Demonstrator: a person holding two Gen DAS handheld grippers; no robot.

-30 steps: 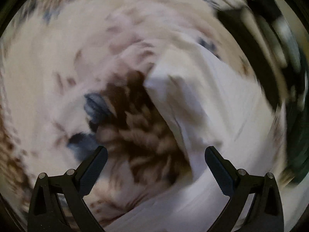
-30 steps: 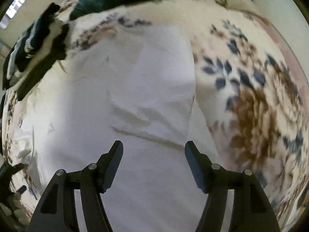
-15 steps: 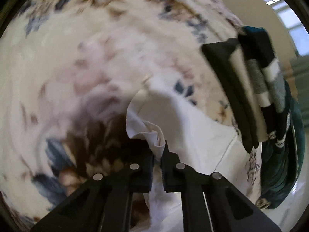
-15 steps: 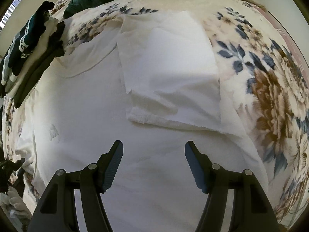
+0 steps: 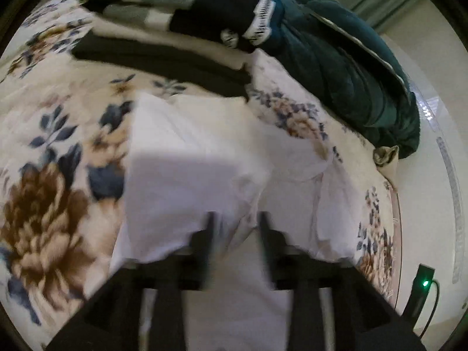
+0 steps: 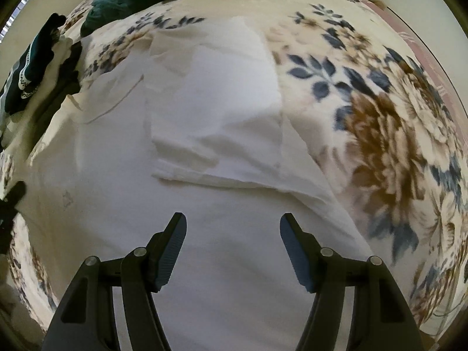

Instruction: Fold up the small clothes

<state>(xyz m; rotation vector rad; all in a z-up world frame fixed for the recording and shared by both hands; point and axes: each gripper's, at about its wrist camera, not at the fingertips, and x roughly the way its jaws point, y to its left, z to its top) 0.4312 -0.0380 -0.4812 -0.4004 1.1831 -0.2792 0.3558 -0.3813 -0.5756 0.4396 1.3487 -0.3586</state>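
A white T-shirt (image 6: 222, 152) lies flat on a floral bedspread (image 6: 389, 134), with its right sleeve folded inward over the body. My right gripper (image 6: 233, 234) hovers open and empty over the shirt's lower middle. In the left wrist view the shirt (image 5: 187, 175) has a white flap folded across it. My left gripper (image 5: 235, 228) is blurred, its fingers part-open with a fold of white cloth lying between them; I cannot tell whether it grips the cloth.
A stack of folded dark and striped clothes (image 5: 187, 14) lies at the far side of the bed, with a dark teal quilted jacket (image 5: 345, 67) beside it. A black device with a green light (image 5: 421, 289) sits at the right bed edge.
My left gripper closed on the shirt's left edge, carried it across over the body, and its fingers have since spread apart. The right gripper stayed open, nearly still.
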